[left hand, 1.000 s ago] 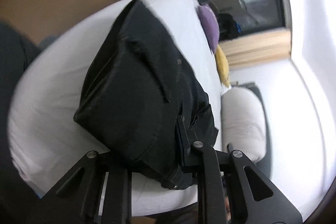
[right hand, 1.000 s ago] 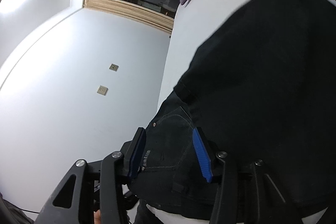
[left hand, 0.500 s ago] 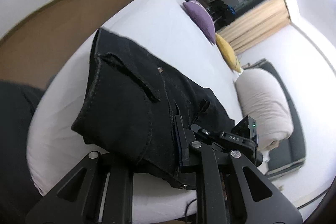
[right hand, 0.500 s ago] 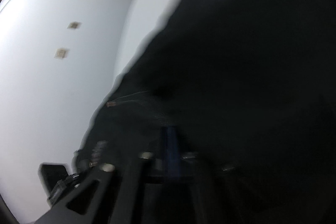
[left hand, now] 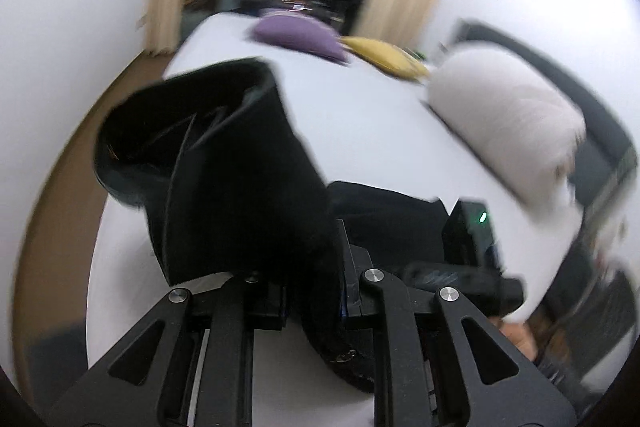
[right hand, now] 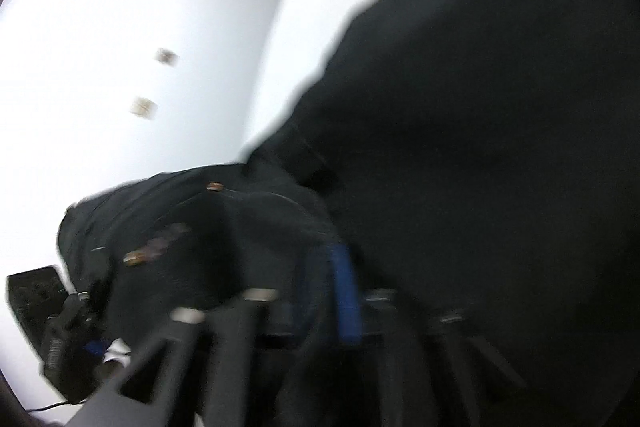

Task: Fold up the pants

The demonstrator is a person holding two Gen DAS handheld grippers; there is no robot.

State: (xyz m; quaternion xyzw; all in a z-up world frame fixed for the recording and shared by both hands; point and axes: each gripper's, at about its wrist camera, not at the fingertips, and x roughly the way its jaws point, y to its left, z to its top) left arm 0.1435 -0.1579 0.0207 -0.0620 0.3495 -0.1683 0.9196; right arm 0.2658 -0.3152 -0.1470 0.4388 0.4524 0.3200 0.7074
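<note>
Our left black two-finger gripper (left hand: 312, 291) is clenched on a thick fold of the black denim pants (left hand: 240, 167), which rise in a stiff, creased bundle above the smooth white mattress (left hand: 380, 131). Our right black gripper with blue pads (right hand: 320, 291) pinches the same riveted denim, blurred. Beyond lie a rounded purple cushion (left hand: 296, 35), a yellow cushion (left hand: 384, 55) and a plump white pillow (left hand: 508, 111).

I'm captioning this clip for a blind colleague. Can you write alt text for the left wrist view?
The left gripper is clamped on black pants, lifting a fold of them above a white bed. Behind lie a purple cushion, a yellow cushion and a pale bolster. The image is motion-blurred.
</note>
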